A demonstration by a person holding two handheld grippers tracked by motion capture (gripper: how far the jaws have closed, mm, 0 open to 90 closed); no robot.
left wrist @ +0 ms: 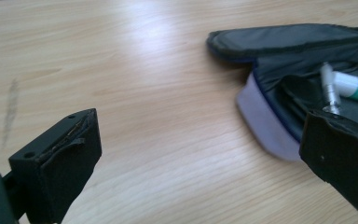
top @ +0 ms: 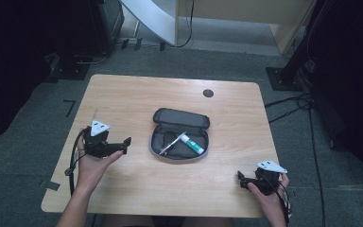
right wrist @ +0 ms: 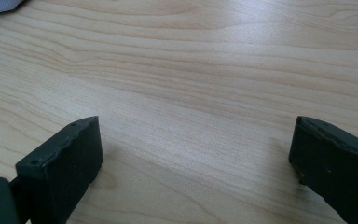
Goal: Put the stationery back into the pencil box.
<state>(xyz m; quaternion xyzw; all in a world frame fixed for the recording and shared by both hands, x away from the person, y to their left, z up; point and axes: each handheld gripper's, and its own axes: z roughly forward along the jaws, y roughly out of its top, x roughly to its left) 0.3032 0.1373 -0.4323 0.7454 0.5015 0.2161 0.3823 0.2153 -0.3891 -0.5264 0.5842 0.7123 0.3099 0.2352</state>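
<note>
A lab-like recording room: a bare wooden table on grey carpet, black stands and trailing cables.

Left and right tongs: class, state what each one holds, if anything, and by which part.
Nothing is held. The left tongs and right tongs stand open over bare wooden table.

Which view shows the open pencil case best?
The high view: the whole pencil case lies open mid-table, its contents visible. The left gripper view shows its near end close up, cut off by the frame. The right gripper view catches a pale corner at top left.
</note>
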